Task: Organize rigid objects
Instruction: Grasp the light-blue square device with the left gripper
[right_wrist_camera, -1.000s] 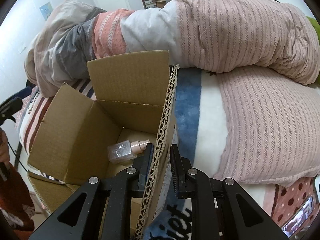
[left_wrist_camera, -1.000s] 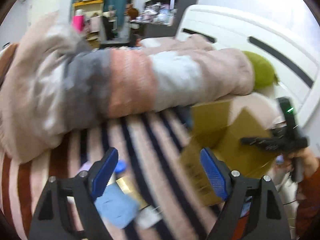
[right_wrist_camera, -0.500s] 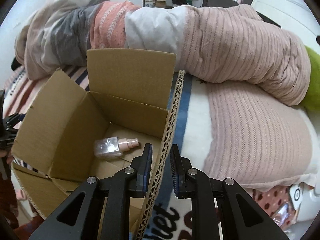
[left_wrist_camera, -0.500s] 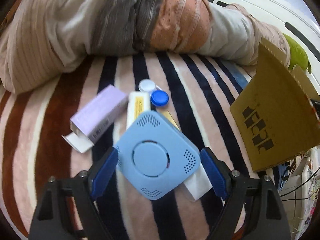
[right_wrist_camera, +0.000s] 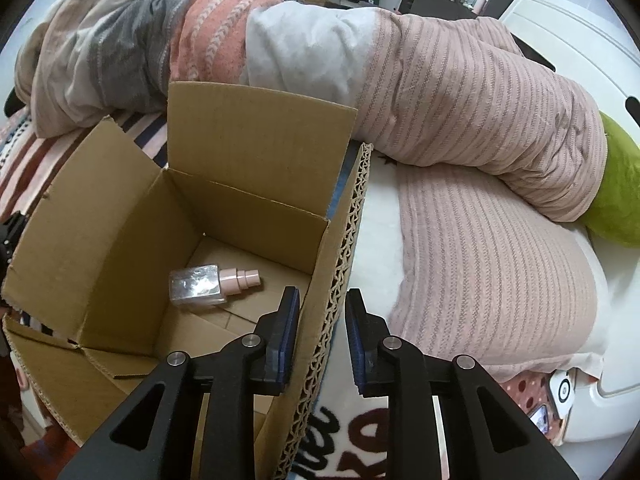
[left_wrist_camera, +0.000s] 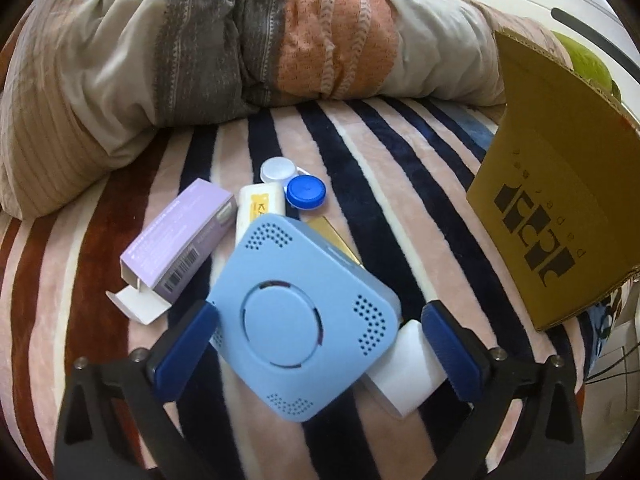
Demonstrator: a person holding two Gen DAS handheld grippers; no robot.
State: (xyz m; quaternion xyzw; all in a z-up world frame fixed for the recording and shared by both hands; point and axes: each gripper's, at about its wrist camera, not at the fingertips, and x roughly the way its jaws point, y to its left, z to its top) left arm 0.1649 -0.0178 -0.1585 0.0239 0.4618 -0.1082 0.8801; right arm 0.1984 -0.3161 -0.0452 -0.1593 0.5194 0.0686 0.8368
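Observation:
On the striped blanket lies a pile: a light blue square device (left_wrist_camera: 304, 328), a purple carton (left_wrist_camera: 180, 236), a white and yellow tube (left_wrist_camera: 260, 208), a lens case with a blue cap (left_wrist_camera: 306, 194), a gold packet (left_wrist_camera: 334, 240) and a white block (left_wrist_camera: 404, 368). My left gripper (left_wrist_camera: 318, 312) straddles the blue device; its jaws are opening and a gap shows at the right pad. My right gripper (right_wrist_camera: 322, 300) has the cardboard box's (right_wrist_camera: 100, 240) right flap (right_wrist_camera: 344, 248) between its jaws, which are opening and just off it. A pink-capped clear bottle (right_wrist_camera: 208, 290) lies inside the box.
A rolled quilt (left_wrist_camera: 240, 40) lies across the back of the bed, behind the pile and the box. The box (left_wrist_camera: 552, 200) stands right of the pile. A pink ribbed cover (right_wrist_camera: 500, 260) and a green cushion (right_wrist_camera: 620, 200) lie right of the box. A white headboard (right_wrist_camera: 580, 40) stands behind.
My left gripper came down over the pile and its jaws widened around the blue device. The right gripper's jaws parted slightly on the box flap and its view tipped further into the box.

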